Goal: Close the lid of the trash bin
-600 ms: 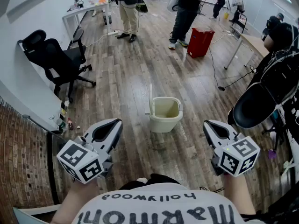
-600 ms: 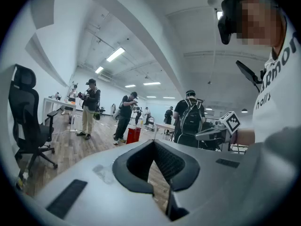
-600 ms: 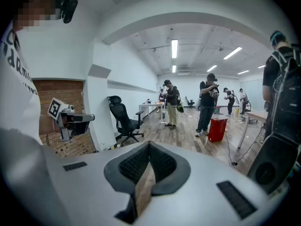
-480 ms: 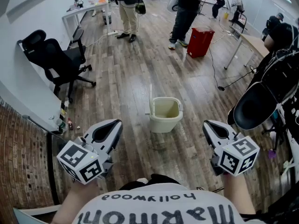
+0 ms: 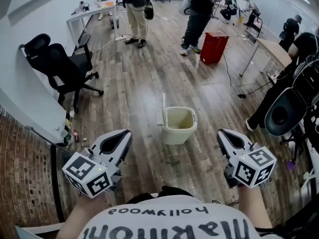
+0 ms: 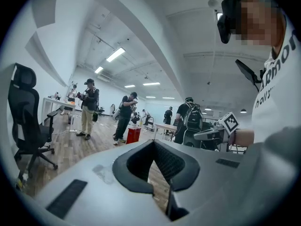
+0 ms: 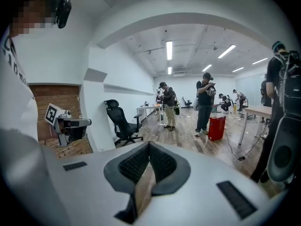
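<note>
Office floor: trash bin [image 5: 178, 126] stands open on wood floor, ahead of operator. Lid [image 5: 163, 108] upright at bin's left edge, apparently hinged there; seen edge-on, hard to confirm. Left gripper [image 5: 124, 135] and right gripper [image 5: 222, 134] held low, close to operator, well short of bin. Both jaws pressed together, empty. Likely ready stance, reach not yet begun.

Blk office chair [image 5: 59, 66] left; red box [image 5: 214, 47] far.

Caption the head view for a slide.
Left gripper and right gripper, shut, before a beige trash bin, lid upright.
</note>
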`<state>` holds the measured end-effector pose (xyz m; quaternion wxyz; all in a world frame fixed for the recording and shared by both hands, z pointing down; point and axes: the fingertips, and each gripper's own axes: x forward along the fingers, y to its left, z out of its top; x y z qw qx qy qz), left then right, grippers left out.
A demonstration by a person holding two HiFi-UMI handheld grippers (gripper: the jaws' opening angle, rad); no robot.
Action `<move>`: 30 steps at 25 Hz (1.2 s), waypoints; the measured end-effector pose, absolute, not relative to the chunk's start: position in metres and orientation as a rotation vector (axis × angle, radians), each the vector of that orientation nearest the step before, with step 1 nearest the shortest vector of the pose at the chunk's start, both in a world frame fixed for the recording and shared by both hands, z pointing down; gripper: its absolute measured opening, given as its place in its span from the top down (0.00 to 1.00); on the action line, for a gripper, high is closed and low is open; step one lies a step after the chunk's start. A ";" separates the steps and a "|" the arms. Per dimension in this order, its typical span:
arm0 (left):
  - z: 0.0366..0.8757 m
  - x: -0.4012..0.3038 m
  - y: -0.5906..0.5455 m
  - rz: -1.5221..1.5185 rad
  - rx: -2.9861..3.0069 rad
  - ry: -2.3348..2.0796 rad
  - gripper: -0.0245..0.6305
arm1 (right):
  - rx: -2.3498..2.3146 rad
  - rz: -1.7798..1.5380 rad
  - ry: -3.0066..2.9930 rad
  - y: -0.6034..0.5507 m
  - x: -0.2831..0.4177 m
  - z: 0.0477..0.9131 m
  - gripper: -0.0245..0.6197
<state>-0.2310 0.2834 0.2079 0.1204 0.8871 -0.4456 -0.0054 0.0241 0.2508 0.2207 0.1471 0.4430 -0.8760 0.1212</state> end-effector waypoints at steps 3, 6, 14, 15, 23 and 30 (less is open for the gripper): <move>0.213 -0.235 0.282 -0.019 2.599 -1.284 0.95 | 1.314 0.344 -2.550 0.251 0.019 0.218 0.95; 0.219 -0.240 0.278 -0.042 2.587 -1.283 0.95 | 1.320 0.318 -2.549 0.256 0.016 0.220 0.95; 0.228 -0.239 0.275 -0.177 2.502 -1.225 0.95 | 1.291 0.258 -2.527 0.257 0.016 0.230 0.95; 0.231 -0.238 0.273 -0.160 2.498 -1.229 0.95 | 1.271 0.246 -2.534 0.255 0.014 0.232 0.95; 0.240 -0.228 0.230 -0.104 2.443 -1.332 0.95 | 1.208 0.337 -2.528 0.194 0.020 0.248 0.95; 0.247 -0.222 0.186 -0.104 2.368 -1.456 0.95 | 1.078 0.322 -2.616 0.128 0.031 0.239 0.95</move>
